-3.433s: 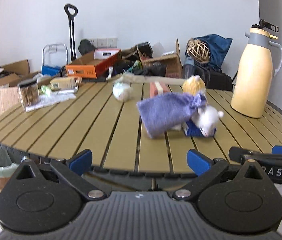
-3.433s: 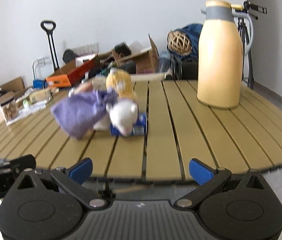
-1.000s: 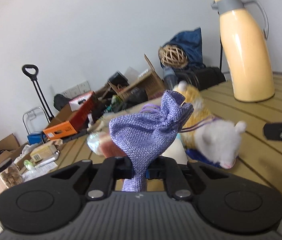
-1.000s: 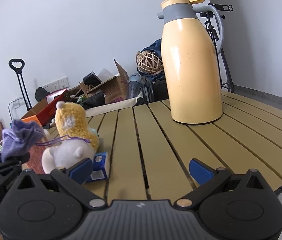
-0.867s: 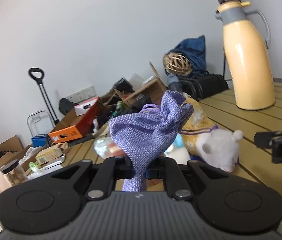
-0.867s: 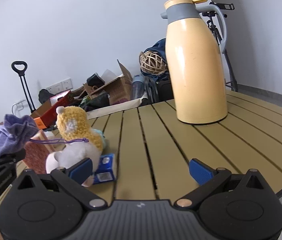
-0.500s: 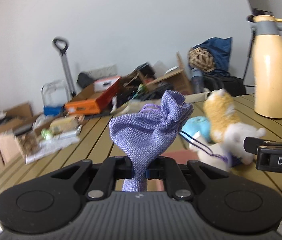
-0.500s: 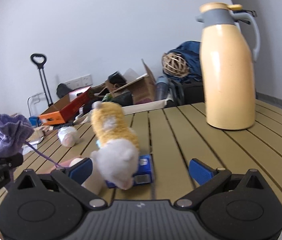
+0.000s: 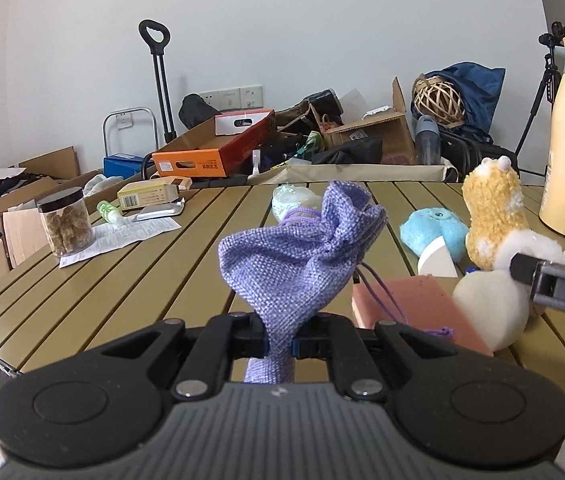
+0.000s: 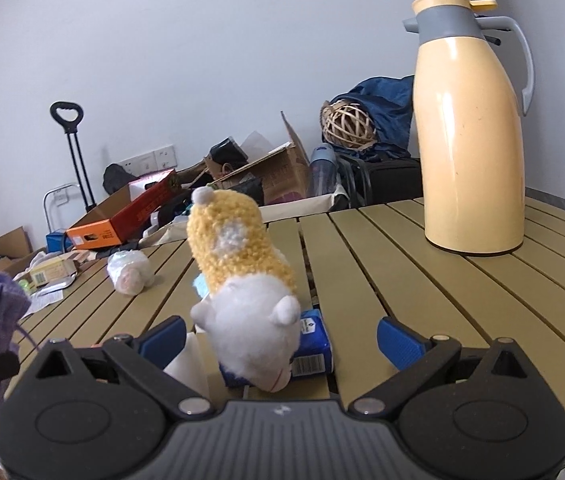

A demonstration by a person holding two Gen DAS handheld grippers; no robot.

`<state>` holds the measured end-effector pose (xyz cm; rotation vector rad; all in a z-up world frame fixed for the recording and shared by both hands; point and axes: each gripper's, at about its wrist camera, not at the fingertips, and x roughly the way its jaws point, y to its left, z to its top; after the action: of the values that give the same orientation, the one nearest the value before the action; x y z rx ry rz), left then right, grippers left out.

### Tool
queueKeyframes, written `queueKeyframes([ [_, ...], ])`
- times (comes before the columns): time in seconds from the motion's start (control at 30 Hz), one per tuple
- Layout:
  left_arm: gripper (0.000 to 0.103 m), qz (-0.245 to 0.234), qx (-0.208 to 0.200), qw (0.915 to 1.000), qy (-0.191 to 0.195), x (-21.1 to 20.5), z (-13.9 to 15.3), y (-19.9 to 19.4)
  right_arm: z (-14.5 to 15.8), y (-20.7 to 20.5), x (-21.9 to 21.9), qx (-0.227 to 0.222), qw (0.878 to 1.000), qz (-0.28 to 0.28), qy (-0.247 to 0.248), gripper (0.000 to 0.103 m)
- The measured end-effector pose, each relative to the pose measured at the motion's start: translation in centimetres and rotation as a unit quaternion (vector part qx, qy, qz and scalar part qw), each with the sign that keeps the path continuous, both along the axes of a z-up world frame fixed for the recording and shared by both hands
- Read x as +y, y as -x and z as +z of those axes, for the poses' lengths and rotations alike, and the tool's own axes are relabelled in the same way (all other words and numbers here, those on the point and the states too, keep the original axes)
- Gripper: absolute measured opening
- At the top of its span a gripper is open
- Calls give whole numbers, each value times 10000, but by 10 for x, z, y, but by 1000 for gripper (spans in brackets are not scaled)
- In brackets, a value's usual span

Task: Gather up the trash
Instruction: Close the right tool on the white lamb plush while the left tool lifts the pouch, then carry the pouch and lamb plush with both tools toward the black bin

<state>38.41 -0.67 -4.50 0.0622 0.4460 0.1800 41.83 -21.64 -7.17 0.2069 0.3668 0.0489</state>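
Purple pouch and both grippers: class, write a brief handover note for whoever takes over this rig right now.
Left gripper: shut on the purple pouch, held up above the table.
Right gripper: open, empty, low over the table with the yellow-and-white plush toy between its fingers.
Beside the toy: blue carton, pink block, blue plush; wrapped bundle farther back.
Done: pouch picked up.
Left: no bin is identifiable; everything else remains on the table.
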Motion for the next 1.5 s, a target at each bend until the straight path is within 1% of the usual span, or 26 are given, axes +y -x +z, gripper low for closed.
queueKeyframes([
  [0.03,10,-4,5,10000,-3,0,0,0,0,0,-1,-10,10000,-22,-32,93],
  [0.17,10,-7,-16,10000,-3,-2,1,0,-2,-4,-5,-72,9999,-24,-154,92],
  [0.27,10,-25,-19,10000,-20,-3,0,0,-2,-7,-4,-151,9998,38,-112,92],
  [0.3,10,-27,-14,10000,-23,-3,0,-1,-1,-8,-3,-179,9998,42,-93,90],
  [0.4,10,-40,-3,10000,-51,-4,-1,-2,-1,-15,-2,-153,9999,47,-17,78],
  [0.53,10,-44,-3,10000,-61,-4,-1,-3,-7,-27,0,57,9998,170,24,66],
  [0.57,10,-45,-1,10000,-64,-5,-2,-3,-7,-28,1,66,9998,185,30,65],
  [0.63,10,-56,3,10000,-68,-4,-2,-3,-8,-29,1,36,9998,201,34,52],
  [0.67,10,-65,5,10000,-75,-5,-2,-4,-7,-30,1,16,9998,183,47,48],
  [0.73,10,-80,3,9999,-89,-6,-3,-3,-7,-30,1,-13,9999,138,76,45],
  [0.83,10,-91,-7,9999,-99,-6,-3,-4,-6,-28,0,-44,9998,180,67,43],
  [0.93,10,-94,-21,9999,-93,-6,-3,-5,-5,-24,-2,-166,9996,239,15,41],
  [1.17,10,-153,-76,9998,-118,-7,-4,-2,2,-16,-11,-417,9991,62,-71,41],
  [1.33,10,-227,-133,9996,-87,-8,-1,0,14,-4,-18,-685,9976,56,-130,40],
  [1.5,10,-299,-229,9993,-22,-11,6,5,30,14,-19,-910,9955,248,-79,40],
])
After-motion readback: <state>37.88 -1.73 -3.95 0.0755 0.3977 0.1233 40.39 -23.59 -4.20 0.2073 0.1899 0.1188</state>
